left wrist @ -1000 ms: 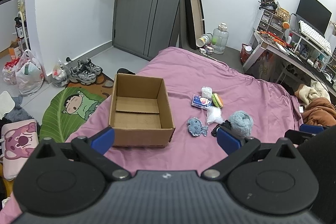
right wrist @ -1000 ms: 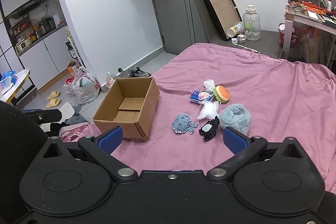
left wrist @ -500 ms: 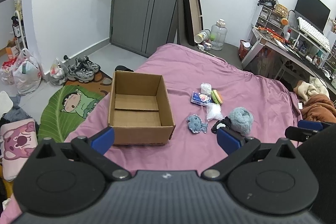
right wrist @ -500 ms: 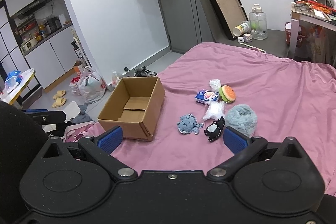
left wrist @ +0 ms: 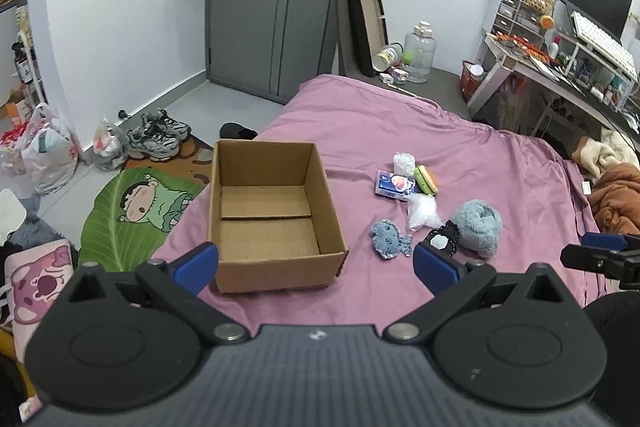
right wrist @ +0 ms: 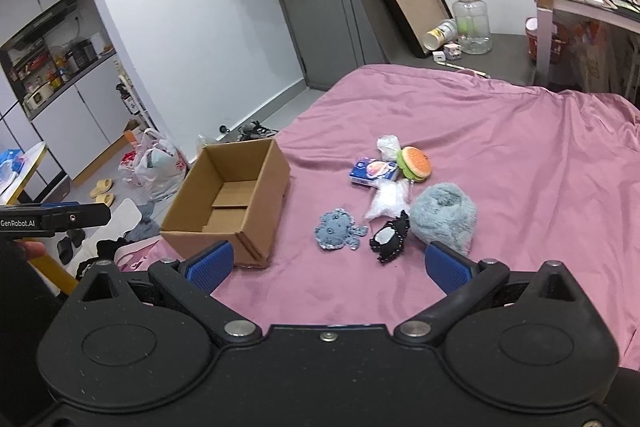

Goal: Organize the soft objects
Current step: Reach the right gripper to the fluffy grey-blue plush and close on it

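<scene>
1. Left gripper [left wrist: 316, 265] is hovering above the near edge of the bed [left wrist: 400, 131]; its blue fingers [left wrist: 196, 266] are standing wide apart, gripping nothing.
2. Right gripper [right wrist: 327, 265] is likewise hovering over the pink sheet, jaws spread wide and empty.
3. Cardboard box [left wrist: 268, 211] is sitting open and empty on the sheet, at 11 o'clock from the left gripper; in the right wrist view it [right wrist: 236, 203] is lying at 10 o'clock.
4. Soft items are lying clustered to the box's right, at 1 o'clock from both grippers, none of them in the box.
5. Blue octopus plush [right wrist: 336, 229] is lying nearest the box; black-and-white plush [right wrist: 388, 237] is lying just beside it, touching the fluffy grey-blue plush [right wrist: 444, 217].
6. Clear plastic bag [right wrist: 388, 203] is resting between those and the blue tissue pack [right wrist: 370, 171].
7. Burger plush [right wrist: 416, 163] is leaning just beside the tissue pack; a small crumpled white bag [right wrist: 388, 146] is sitting behind it.
</scene>
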Available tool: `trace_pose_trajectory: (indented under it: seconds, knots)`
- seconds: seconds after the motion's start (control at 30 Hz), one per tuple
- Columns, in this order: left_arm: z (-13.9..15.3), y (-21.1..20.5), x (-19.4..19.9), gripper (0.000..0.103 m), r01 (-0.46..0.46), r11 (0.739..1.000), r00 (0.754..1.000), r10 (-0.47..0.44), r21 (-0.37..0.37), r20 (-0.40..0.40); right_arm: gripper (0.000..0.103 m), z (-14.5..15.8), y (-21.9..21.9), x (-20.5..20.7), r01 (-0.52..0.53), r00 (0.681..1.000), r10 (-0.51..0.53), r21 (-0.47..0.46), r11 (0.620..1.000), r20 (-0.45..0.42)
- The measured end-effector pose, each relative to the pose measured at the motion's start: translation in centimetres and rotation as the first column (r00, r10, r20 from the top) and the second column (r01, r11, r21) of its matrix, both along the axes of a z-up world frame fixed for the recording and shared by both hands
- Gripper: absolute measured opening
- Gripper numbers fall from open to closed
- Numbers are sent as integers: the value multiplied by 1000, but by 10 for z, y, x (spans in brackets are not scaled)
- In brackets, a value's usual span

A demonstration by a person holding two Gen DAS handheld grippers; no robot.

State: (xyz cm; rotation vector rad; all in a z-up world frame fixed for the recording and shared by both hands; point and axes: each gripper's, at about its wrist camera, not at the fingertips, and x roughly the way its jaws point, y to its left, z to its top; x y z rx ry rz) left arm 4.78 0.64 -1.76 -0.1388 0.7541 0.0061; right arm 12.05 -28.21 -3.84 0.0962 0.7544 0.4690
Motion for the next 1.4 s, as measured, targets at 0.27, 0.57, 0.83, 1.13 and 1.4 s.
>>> trace_pose_trajectory:
  seconds: [0.27, 0.57, 0.83, 1.13, 1.4]
  knots:
    - [-10, -22, 29, 103, 104, 994, 994, -103, 45, -24, 103, -13, -8, 16, 43, 999, -43, -2, 999, -21]
    - [-23, -49, 57, 103, 281, 957, 959, -276, 69, -70, 103, -22, -21, 33, 72, 997, -71, 4, 997, -39]
    - [-36, -64, 94, 103, 349, 930, 936, -339, 117, -97, 103, -34, -35, 49, 106, 992, -103, 41, 993, -77]
    - [-54, -88, 145, 100, 398, 917, 916, -393, 41, -83, 87, -39, -46, 67, 179, 981, -174, 48, 983, -87]
    - [-81, -118, 183, 82, 448, 894, 890, -448, -25, -79, 60, -65, -61, 95, 264, 956, -248, 91, 960, -159]
